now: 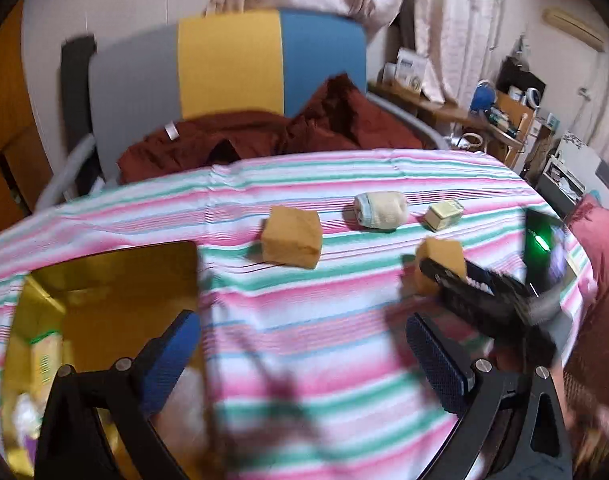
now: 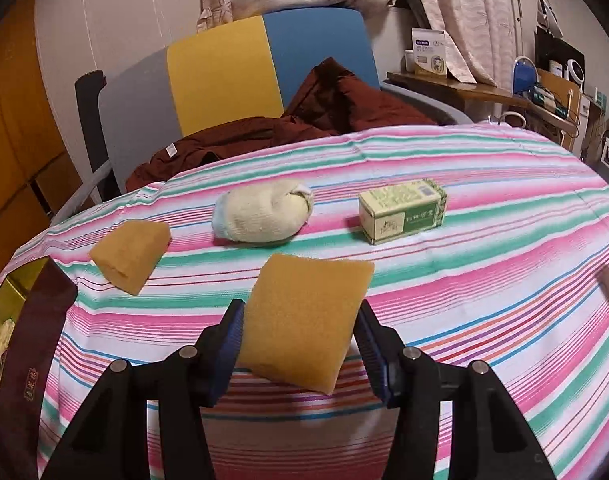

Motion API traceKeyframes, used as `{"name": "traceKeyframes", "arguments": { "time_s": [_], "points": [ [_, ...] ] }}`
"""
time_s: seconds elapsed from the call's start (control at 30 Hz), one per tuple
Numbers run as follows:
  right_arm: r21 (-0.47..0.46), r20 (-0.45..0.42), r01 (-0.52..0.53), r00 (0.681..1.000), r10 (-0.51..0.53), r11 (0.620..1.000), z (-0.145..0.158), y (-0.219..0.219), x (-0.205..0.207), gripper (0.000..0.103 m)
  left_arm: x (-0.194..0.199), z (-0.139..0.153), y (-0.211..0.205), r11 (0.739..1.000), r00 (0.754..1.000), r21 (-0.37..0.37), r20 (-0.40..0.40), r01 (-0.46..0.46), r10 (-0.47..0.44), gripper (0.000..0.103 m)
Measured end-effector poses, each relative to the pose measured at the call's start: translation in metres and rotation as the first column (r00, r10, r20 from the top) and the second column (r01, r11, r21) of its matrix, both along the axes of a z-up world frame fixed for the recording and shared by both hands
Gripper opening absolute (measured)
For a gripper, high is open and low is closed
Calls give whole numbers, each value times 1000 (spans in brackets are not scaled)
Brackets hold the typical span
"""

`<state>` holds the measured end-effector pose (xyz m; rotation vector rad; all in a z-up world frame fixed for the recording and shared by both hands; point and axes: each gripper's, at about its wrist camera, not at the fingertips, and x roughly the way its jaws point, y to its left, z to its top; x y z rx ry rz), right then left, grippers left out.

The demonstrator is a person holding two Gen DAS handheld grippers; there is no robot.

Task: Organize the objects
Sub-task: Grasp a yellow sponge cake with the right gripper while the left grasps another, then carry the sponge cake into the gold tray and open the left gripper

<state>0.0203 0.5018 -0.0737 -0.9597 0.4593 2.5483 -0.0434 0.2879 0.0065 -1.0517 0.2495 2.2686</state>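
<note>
On the striped tablecloth (image 2: pixel 484 280) lie two yellow sponges, a rolled cream sock (image 2: pixel 264 214) and a small green box (image 2: pixel 402 210). My right gripper (image 2: pixel 300 336) is shut on the nearer sponge (image 2: pixel 308 316), its blue pads touching both sides. The other sponge (image 2: pixel 130 254) lies to the left. In the left wrist view my left gripper (image 1: pixel 304 356) is open and empty over the cloth, next to a gold open box (image 1: pixel 104 292) at the left. That view shows the free sponge (image 1: pixel 292 242), the sock (image 1: pixel 380 210), the green box (image 1: pixel 444 216), and the right gripper (image 1: pixel 476 292) holding its sponge (image 1: pixel 440 260).
A chair with grey, yellow and blue back panels (image 2: pixel 224 80) holds a dark red garment (image 2: pixel 304 116) behind the table. A cluttered desk (image 2: pixel 504 92) stands at the far right. The gold box's maroon rim (image 2: pixel 32 340) shows at the left edge.
</note>
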Motion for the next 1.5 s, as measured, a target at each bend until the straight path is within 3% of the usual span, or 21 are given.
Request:
{"name": "traceKeyframes", "arguments": {
  "time_s": [0.17,0.4,0.53,0.67,0.8,0.97,1.03,1.23,1.5],
  "points": [
    [-25,-32,13,999,-14,1000,-3,4,6,55,-46,-20,49,995,997,-73,7,-70,71,103],
    [9,-32,20,999,-20,1000,-5,-1,5,55,-84,-56,106,959,994,-279,-112,-50,19,103],
    [1,-43,23,999,-23,1000,-6,1,6,55,-98,-69,118,942,988,-331,-151,-48,-3,103],
    [2,-48,26,999,-26,1000,-7,1,7,55,-100,-75,117,959,991,-280,-135,-43,5,99],
    [-6,-55,27,998,-27,1000,-8,2,8,55,-96,-84,122,960,991,-281,-133,-15,-23,70],
    [-3,-57,29,998,-30,1000,-8,2,7,55,-100,-86,114,977,996,-211,-89,-41,23,67],
    [5,-57,32,998,-32,999,-8,2,7,55,-103,-85,106,983,997,-173,-54,-67,58,59],
    [21,-55,36,998,-35,999,-8,0,7,55,-92,-82,99,984,996,-155,-41,-89,84,57],
    [57,-41,43,998,-40,997,-7,-5,6,55,-73,-75,77,989,992,-90,48,-113,118,57]
  ]
}}
